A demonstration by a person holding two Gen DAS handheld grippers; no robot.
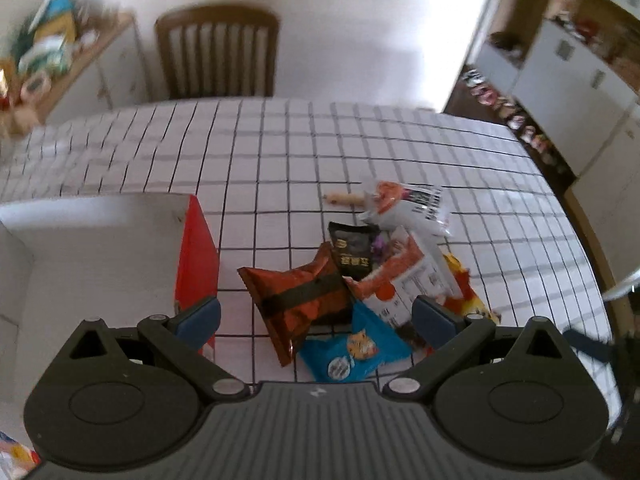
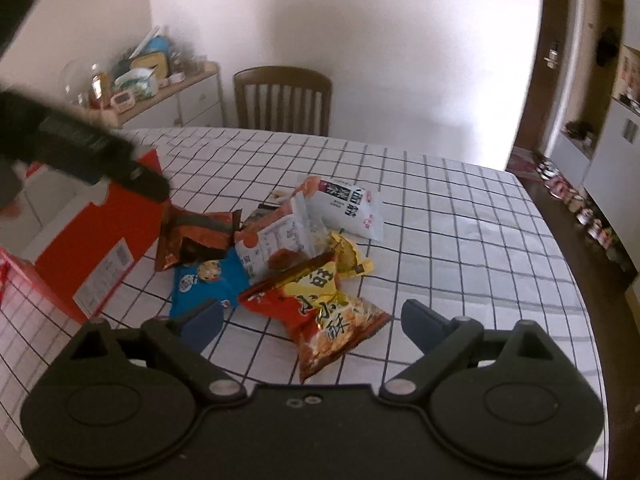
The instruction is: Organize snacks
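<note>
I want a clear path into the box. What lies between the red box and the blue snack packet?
In the right wrist view, only bare checked tablecloth separates the red box from the blue snack packet; the brown-orange packet sits farther back.

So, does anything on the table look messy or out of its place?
Yes. The snack packets lie in a loose heap on the checked tablecloth, beside the open red box and not in it. The orange packet overlaps others, and the brown packet lies partly over the blue packet. Nothing looks spilled or torn.
</note>
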